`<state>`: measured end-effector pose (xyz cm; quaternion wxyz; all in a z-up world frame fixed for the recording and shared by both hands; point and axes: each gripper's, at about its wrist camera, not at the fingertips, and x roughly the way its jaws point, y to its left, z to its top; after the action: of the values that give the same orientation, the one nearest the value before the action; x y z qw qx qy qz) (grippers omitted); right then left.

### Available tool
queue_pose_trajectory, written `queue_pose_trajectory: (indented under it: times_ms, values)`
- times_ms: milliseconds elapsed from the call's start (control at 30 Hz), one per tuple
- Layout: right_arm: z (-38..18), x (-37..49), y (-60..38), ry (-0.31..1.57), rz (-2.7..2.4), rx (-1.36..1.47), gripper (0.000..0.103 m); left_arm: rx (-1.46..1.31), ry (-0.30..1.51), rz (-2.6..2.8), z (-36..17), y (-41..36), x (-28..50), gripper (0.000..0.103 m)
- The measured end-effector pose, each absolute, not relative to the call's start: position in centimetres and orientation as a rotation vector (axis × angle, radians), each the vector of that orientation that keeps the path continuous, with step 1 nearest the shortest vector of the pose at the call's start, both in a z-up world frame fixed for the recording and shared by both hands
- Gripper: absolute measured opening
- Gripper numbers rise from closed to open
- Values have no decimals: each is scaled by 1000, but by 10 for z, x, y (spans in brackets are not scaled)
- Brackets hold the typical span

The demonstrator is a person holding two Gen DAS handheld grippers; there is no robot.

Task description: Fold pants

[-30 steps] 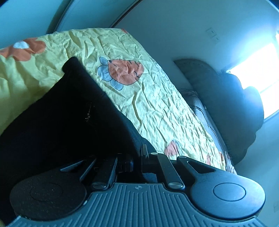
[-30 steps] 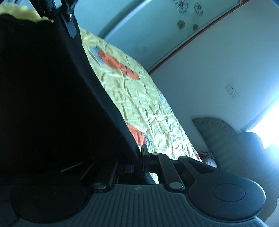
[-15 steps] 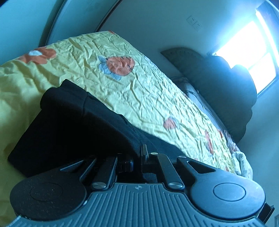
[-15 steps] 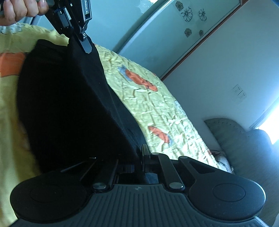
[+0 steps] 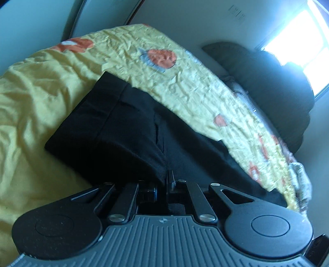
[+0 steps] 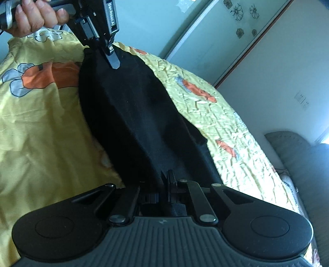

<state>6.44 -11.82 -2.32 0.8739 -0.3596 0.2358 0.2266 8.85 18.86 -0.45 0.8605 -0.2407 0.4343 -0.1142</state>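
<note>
Both grippers tilt downward over the bed, each clamped on an edge of the black pants point(image 5: 127, 131): left gripper point(image 5: 167, 178), right gripper point(image 6: 167, 176). The pants drape across the yellow bedspread point(image 5: 41, 86); a hand point(image 6: 35, 17) grips the left tool's handle

Black pants point(image 5: 127, 131) lowered, now spread flatter across frame centre; more yellow bedspread point(image 5: 41, 86) exposed at left.

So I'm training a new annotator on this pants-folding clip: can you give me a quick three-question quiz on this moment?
1. True or false: the left gripper is shut on the black pants.
2. What do the pants lie on: A) bare floor, B) yellow flowered bedspread, C) wooden table?
3. What is the right gripper clamping?

Key: 1 true; 2 B; 3 an edge of the pants.
</note>
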Motion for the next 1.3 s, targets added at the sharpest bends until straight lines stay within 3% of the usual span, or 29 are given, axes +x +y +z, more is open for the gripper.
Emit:
queue_pose_trajectory:
  times_ms: [267, 300, 333, 367, 400, 567, 733, 900, 967, 1000, 1200, 1300]
  values:
    - [-33, 59, -117, 523, 471, -721, 7, -437, 938, -198, -12, 179, 89, 7]
    - [-34, 59, -118, 525, 471, -713, 7, -438, 940, -193, -12, 179, 89, 10]
    - [-35, 58, -117, 523, 466, -711, 7, -430, 942, -184, -11, 178, 88, 23]
    - [-36, 56, -117, 522, 460, -711, 8, -422, 945, -171, -10, 179, 88, 24]
    - [-36, 55, -117, 531, 458, -707, 8, -420, 947, -160, -9, 180, 88, 33]
    - [-34, 52, -121, 516, 425, -668, 12, -404, 955, -119, 0, 186, 76, 34]
    - [-14, 30, -151, 561, 467, -552, 32, -296, 947, -60, 22, 183, 58, 34]
    - [5, 14, -236, 608, 406, -176, 35, -233, 893, -158, 50, 153, 49, 34]
    - [2, 12, -279, 606, 291, 1, 49, -203, 871, -249, 56, 127, 52, 36]
    - [-2, 11, -301, 607, 222, 104, 61, -177, 864, -300, 57, 110, 56, 38]
    - [-29, -4, -374, 648, 164, 438, 61, 58, 814, -585, 54, -15, 60, 40]
    - [-24, -9, -409, 567, 102, 574, 67, 186, 760, -728, 43, -77, 45, 52]
